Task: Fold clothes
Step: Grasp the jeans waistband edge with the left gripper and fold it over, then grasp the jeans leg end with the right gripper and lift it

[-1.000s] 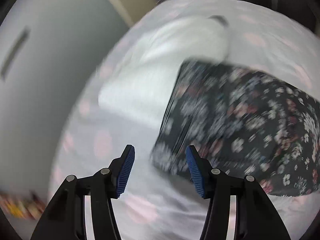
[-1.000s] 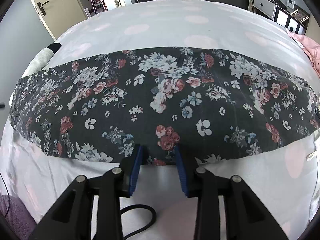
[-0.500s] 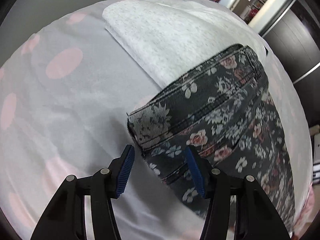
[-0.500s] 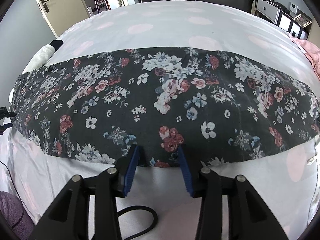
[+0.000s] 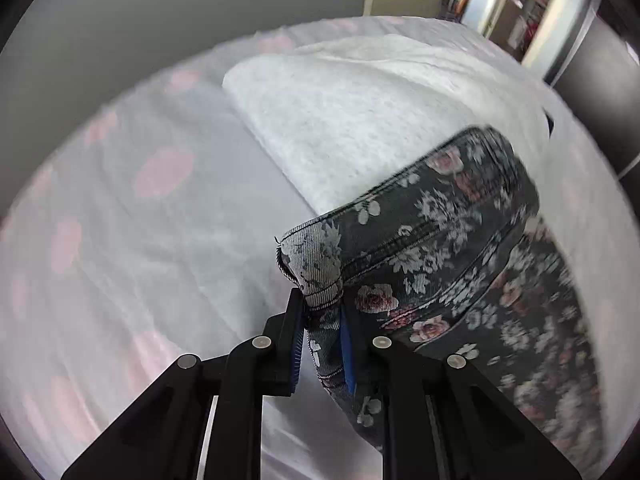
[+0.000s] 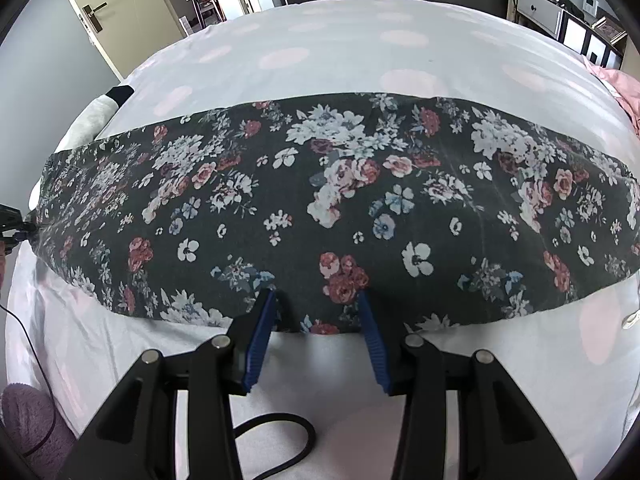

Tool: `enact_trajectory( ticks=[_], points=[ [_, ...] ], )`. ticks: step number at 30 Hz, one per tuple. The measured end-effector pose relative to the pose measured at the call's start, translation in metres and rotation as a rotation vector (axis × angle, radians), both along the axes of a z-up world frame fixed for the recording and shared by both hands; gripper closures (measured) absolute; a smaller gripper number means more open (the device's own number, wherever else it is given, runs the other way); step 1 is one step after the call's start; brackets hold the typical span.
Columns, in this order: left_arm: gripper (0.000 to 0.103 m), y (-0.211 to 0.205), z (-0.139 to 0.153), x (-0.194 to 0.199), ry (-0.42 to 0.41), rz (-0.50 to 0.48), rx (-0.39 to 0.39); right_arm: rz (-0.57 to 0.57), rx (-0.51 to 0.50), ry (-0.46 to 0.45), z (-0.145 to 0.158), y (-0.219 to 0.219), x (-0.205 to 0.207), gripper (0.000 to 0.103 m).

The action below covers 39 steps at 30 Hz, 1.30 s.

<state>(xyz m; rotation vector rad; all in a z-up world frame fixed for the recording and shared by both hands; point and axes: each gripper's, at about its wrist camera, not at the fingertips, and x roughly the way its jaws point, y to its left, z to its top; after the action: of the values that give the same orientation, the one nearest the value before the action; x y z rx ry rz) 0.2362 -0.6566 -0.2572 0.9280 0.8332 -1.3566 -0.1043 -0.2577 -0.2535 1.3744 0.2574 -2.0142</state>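
A dark floral garment (image 6: 340, 184) lies spread in a wide band across the bed. Its near hem sits between the fingers of my right gripper (image 6: 316, 300), which stands open and low over the sheet. In the left wrist view my left gripper (image 5: 320, 320) is shut on a bunched corner of the floral garment (image 5: 460, 240), with the pale inner side of the hem showing above the pads. The same left gripper (image 6: 12, 224) shows at the garment's far left end in the right wrist view.
A folded white garment (image 5: 360, 120) lies under the floral one's left end. The bed sheet (image 5: 140, 240) is white with pink dots. A purple towel (image 6: 28, 420) and a black cable (image 6: 276, 432) sit near the front edge, pink cloth (image 6: 624, 88) at right.
My left gripper swung to the garment's end corner and went from open to shut on it, lifting the hem slightly. The right gripper stayed open in place.
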Motion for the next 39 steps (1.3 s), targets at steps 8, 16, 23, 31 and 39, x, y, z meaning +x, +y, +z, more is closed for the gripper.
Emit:
enact_trajectory(
  ticks=[8, 16, 23, 31, 39],
  points=[
    [0.065, 0.067, 0.024, -0.031, -0.251, -0.098, -0.184, -0.273, -0.146, -0.103, 0.015, 0.074, -0.045, 0.061],
    [0.056, 0.129, 0.033, -0.038, -0.195, -0.218, -0.283, -0.692, -0.3, -0.24, 0.004, 0.216, -0.103, 0.061],
    [0.055, 0.146, -0.01, -0.048, -0.263, -0.244, -0.259, -0.888, -0.419, -0.224, -0.01, 0.29, -0.138, 0.061],
    [0.055, 0.135, -0.028, -0.041, -0.302, -0.181, -0.195, -0.876, -0.498, -0.194, -0.027, 0.276, -0.165, 0.06],
    [0.055, 0.128, -0.033, -0.038, -0.31, -0.144, -0.18, -0.919, -0.62, -0.2, -0.045, 0.267, -0.165, 0.091]
  ],
)
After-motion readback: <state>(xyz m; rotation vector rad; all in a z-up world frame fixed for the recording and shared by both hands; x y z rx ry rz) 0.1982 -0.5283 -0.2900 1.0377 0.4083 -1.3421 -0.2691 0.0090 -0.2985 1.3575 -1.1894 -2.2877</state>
